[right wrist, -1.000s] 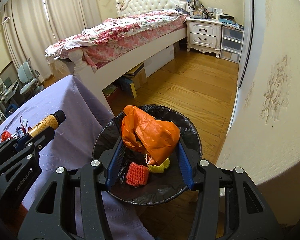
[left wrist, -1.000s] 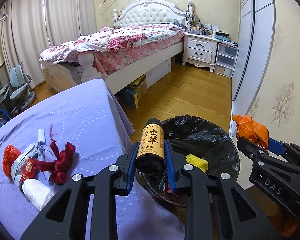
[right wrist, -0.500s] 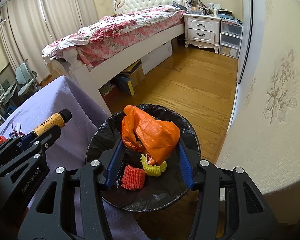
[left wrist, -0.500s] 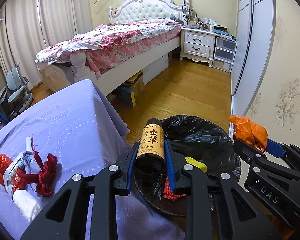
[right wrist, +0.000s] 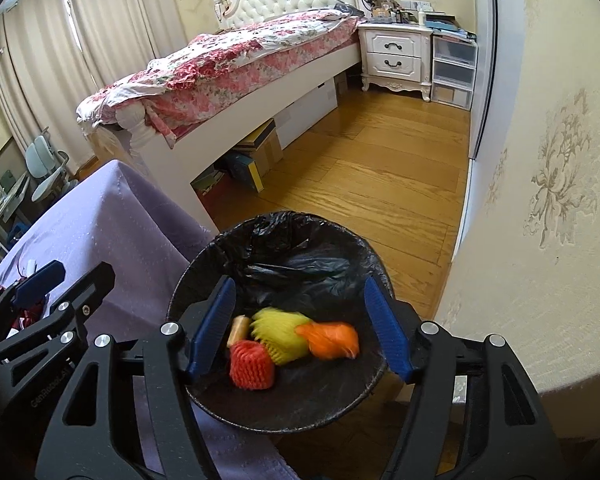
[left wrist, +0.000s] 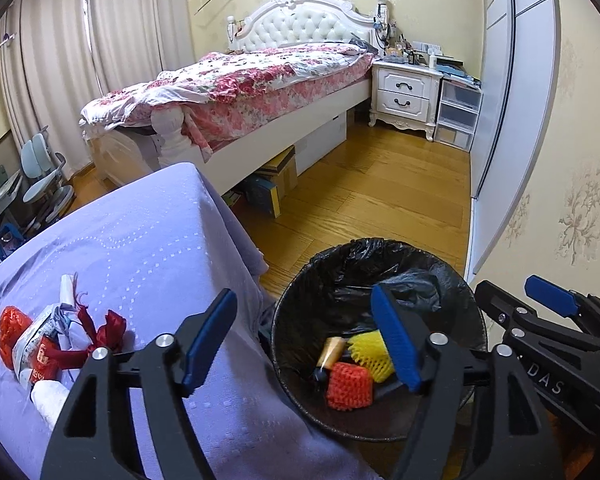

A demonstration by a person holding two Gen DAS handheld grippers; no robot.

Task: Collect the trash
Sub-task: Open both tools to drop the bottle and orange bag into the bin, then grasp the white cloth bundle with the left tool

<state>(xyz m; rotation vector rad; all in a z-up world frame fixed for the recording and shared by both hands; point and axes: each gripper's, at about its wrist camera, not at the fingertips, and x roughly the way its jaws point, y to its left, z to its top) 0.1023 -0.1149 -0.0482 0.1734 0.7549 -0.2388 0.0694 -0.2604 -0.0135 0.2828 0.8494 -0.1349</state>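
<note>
A round bin with a black liner (left wrist: 456, 280) (right wrist: 364, 252) stands on the floor beside the purple-covered table (left wrist: 140, 248). In it lie a brown bottle (left wrist: 329, 352) (right wrist: 238, 330), red foam net (left wrist: 348, 386) (right wrist: 253, 364), yellow foam net (left wrist: 366, 350) (right wrist: 280, 334) and a blurred orange bag (right wrist: 332, 338). My left gripper (left wrist: 304, 340) is open and empty at the bin's left rim. My right gripper (right wrist: 300, 328) is open and empty above the bin. More trash (left wrist: 56, 344) lies on the table: red ribbon, wrappers, white tissue.
A bed (left wrist: 236, 92) with a floral cover stands behind, boxes (left wrist: 276, 184) under it. A white nightstand (left wrist: 406, 96) and drawers stand at the back right. The wall (right wrist: 540, 200) is close on the right. Wooden floor (left wrist: 372, 200) lies between.
Both grippers opened. The brown bottle dropped from my left gripper into the bin; the orange bag dropped from my right gripper into the bin.
</note>
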